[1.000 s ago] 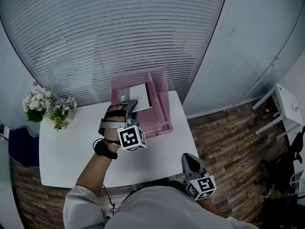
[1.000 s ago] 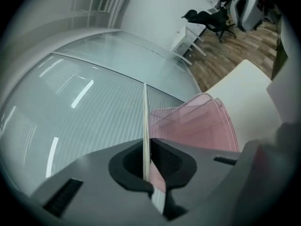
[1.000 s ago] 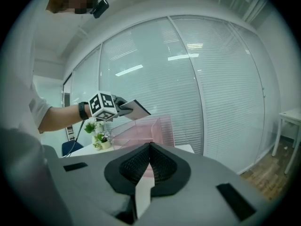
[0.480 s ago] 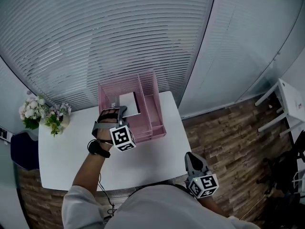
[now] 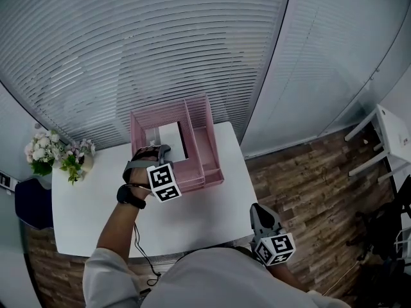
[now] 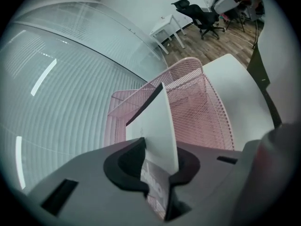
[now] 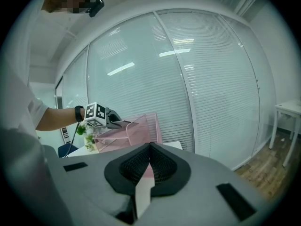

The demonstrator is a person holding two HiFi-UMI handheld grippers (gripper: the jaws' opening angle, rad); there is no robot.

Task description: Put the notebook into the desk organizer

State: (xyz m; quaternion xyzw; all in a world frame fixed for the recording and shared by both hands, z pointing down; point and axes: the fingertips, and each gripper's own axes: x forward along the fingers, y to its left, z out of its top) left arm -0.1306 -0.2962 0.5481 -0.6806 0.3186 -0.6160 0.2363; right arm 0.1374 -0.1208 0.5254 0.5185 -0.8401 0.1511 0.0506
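A pink mesh desk organizer (image 5: 200, 147) stands at the back of the white table (image 5: 90, 204). The white notebook (image 5: 172, 140) with a dark edge stands down inside its left compartment. My left gripper (image 5: 158, 151) reaches over the organizer's front wall. In the left gripper view the notebook (image 6: 157, 126) leans in the gap of the left gripper (image 6: 157, 150), whose jaws are opening, with the organizer (image 6: 200, 112) beyond. The right gripper (image 5: 259, 218) hangs by my body off the table's front edge, shut and empty. From the right gripper (image 7: 149, 149) view I see the left gripper (image 7: 110, 120) at the organizer (image 7: 138, 130).
A vase of flowers (image 5: 58, 154) sits at the table's back left corner. A glass wall with blinds (image 5: 160, 50) runs right behind the organizer. A blue chair (image 5: 29, 203) is left of the table, a small white table (image 5: 388, 136) far right on the wooden floor.
The left gripper has carried the notebook from above the organizer down into its left compartment. Its jaws have parted a little. The right gripper has stayed put.
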